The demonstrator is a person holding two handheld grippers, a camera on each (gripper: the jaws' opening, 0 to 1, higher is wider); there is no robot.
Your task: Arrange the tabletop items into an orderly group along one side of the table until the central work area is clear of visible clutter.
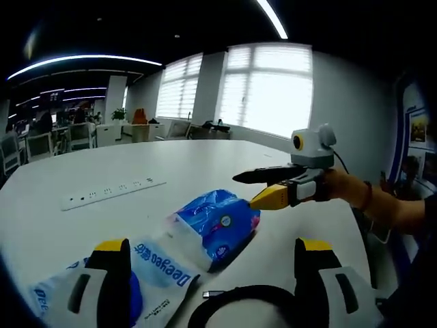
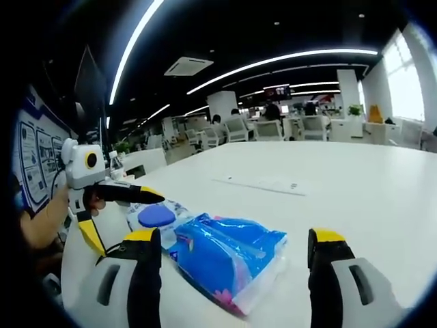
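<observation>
— Right under the left gripper (image 1: 212, 273) lies the white wipes pack (image 1: 147, 277) with its blue lid, touching the blue tissue pack (image 1: 215, 225). A black cable (image 1: 235, 301) curls beside it.

— Jaws?

— Both spread wide, holding nothing. The right gripper (image 2: 232, 273) straddles the tissue pack (image 2: 229, 256).

— Step?

— Probably the approach to a grasp. Next: close on the tissue pack, carry it toward the table (image 1: 205, 164) edge. The power strip (image 1: 113, 193) stays well apart.
</observation>
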